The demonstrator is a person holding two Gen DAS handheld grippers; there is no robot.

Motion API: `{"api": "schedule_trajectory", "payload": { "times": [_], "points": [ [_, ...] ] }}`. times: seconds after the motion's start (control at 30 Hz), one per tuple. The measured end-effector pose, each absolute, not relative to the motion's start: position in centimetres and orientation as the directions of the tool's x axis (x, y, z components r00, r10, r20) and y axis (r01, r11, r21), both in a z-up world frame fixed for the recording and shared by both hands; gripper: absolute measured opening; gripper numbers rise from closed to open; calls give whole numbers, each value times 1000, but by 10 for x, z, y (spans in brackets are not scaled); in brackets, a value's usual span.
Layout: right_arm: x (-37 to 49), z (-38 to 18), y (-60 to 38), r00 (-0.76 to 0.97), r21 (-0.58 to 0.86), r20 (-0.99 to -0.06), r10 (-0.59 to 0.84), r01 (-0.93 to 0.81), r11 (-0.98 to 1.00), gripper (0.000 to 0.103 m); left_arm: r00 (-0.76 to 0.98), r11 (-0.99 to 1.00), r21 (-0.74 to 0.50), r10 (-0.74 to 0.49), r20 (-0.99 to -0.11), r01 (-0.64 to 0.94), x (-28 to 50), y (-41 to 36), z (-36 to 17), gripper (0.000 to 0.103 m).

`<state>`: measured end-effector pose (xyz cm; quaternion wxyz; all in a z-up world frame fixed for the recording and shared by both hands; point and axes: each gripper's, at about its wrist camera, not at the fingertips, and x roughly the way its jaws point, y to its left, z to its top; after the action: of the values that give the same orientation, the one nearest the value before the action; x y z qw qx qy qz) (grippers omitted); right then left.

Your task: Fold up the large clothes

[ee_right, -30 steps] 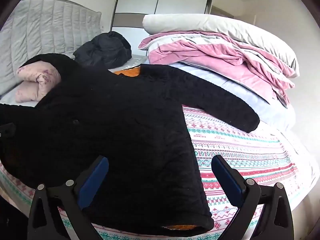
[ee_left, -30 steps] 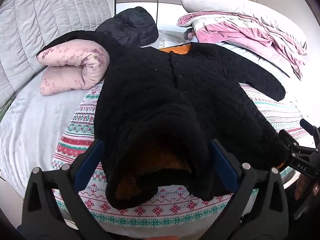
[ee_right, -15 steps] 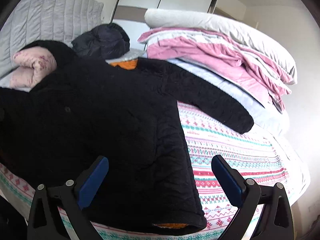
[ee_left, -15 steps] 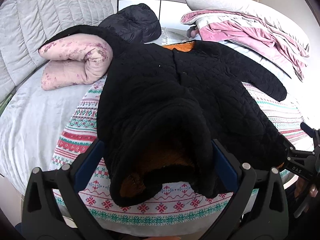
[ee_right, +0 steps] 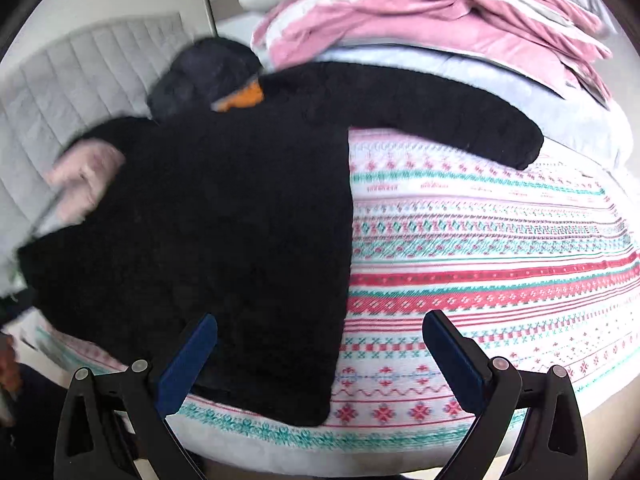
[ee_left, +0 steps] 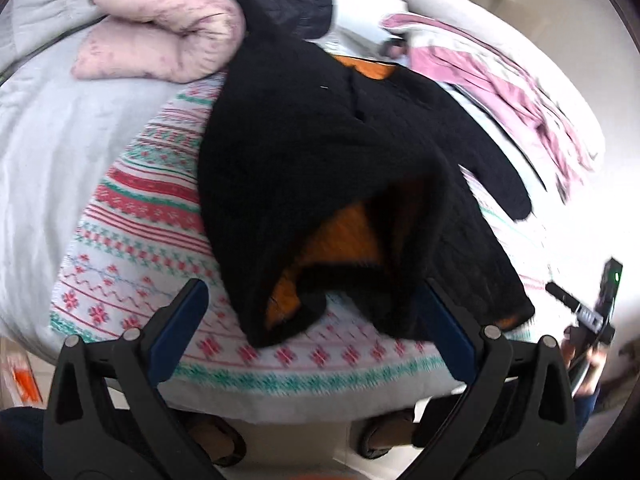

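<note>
A large black quilted jacket (ee_left: 304, 128) with orange lining lies spread on a patterned blanket (ee_left: 132, 216) on the bed. Its hem bunches up and shows the orange inside (ee_left: 340, 240). My left gripper (ee_left: 312, 320) is open, just in front of that raised hem, holding nothing. In the right wrist view the same jacket (ee_right: 224, 220) lies flat, one sleeve (ee_right: 440, 116) stretched to the right. My right gripper (ee_right: 320, 352) is open over the jacket's lower right corner, its left finger (ee_right: 188, 360) above the black cloth.
A pink floral pillow (ee_left: 168, 40) and a dark puffer garment (ee_left: 296, 0) lie near the grey headboard (ee_right: 68, 92). Pink and white bedding (ee_right: 420, 12) is piled at the right. The bed's front edge is just below the grippers. Feet show on the floor (ee_left: 216, 440).
Both grippers have pulled back and tilted down toward the bed's front edge. The jacket's hem now shows more orange lining. Both stay open.
</note>
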<state>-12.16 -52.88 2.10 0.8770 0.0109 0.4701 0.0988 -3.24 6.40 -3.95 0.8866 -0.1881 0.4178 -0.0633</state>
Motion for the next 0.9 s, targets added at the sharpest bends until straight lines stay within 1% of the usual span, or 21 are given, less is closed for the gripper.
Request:
{"api": "schedule_trajectory", "payload": {
  "times": [0.07,0.1,0.17,0.2,0.23,0.27,0.3,0.33,0.37,0.4,0.43,0.47,0.5,0.57,0.6,0.67,0.7,0.73,0.77,0.8,0.9],
  "points": [
    [-124,7,-521,444,96,-874,197,-240,966,103,652,941,-337,-281,-704,41,-37,50,-45,103],
    [-125,-6,-514,411,50,-899,155,-255,966,103,648,955,-288,-262,-715,68,-37,42,-48,103],
    [-119,-22,-507,407,-35,-911,61,-225,974,103,623,989,-145,-138,-770,39,-31,28,-65,103],
    [-113,-28,-506,403,-52,-915,36,-205,977,101,615,994,-110,-97,-782,17,-28,27,-72,96],
    [-108,-31,-506,396,-44,-917,37,-192,980,95,594,997,-77,-54,-803,-13,-22,26,-80,89],
    [-101,-36,-505,388,-28,-921,45,-181,983,89,568,996,-77,-43,-822,-36,-16,28,-86,71],
    [-96,-42,-504,375,-20,-926,49,-179,984,70,545,995,-85,-44,-837,-51,-14,32,-90,56],
    [-94,-50,-501,349,-6,-935,57,-178,984,42,535,989,-125,-65,-842,-76,-11,38,-94,51],
    [-91,-57,-498,323,18,-944,74,-174,985,26,544,980,-174,-95,-834,-96,-10,43,-96,42],
    [-86,-60,-499,320,22,-945,72,-156,987,12,548,975,-190,-99,-830,-112,-8,46,-97,27],
    [-81,-58,-501,338,19,-939,69,-148,989,9,540,976,-171,-74,-838,-132,-7,48,-97,18],
    [-78,-53,-504,369,17,-927,68,-141,990,8,530,981,-139,-46,-847,-137,-5,50,-95,10],
    [-76,-45,-510,418,21,-906,73,-127,992,8,523,981,-131,-37,-851,-144,-4,53,-92,9],
    [-72,-22,-530,516,24,-855,54,-65,998,7,563,974,-124,5,-826,-190,-9,66,-77,7],
    [-71,-11,-542,561,19,-827,26,-18,1000,7,568,969,-83,66,-820,-232,-8,83,-55,7],
    [-70,5,-563,619,47,-785,9,44,998,6,656,946,-42,190,-730,-320,-22,100,-25,7],
    [-68,10,-573,639,66,-769,8,67,996,6,705,932,-38,246,-665,-361,-33,113,-4,7],
    [-70,15,-577,651,79,-759,9,79,994,6,731,931,-87,217,-646,-354,-39,123,9,7],
    [-73,20,-580,662,83,-750,3,90,993,6,739,930,-131,182,-649,-344,-43,129,17,7],
    [-73,23,-584,672,75,-741,-8,95,993,6,744,931,-137,176,-645,-339,-47,131,23,7],
    [-76,20,-588,663,65,-749,-18,101,993,6,718,947,-23,228,-658,-321,-53,115,21,7]
  ]
}}
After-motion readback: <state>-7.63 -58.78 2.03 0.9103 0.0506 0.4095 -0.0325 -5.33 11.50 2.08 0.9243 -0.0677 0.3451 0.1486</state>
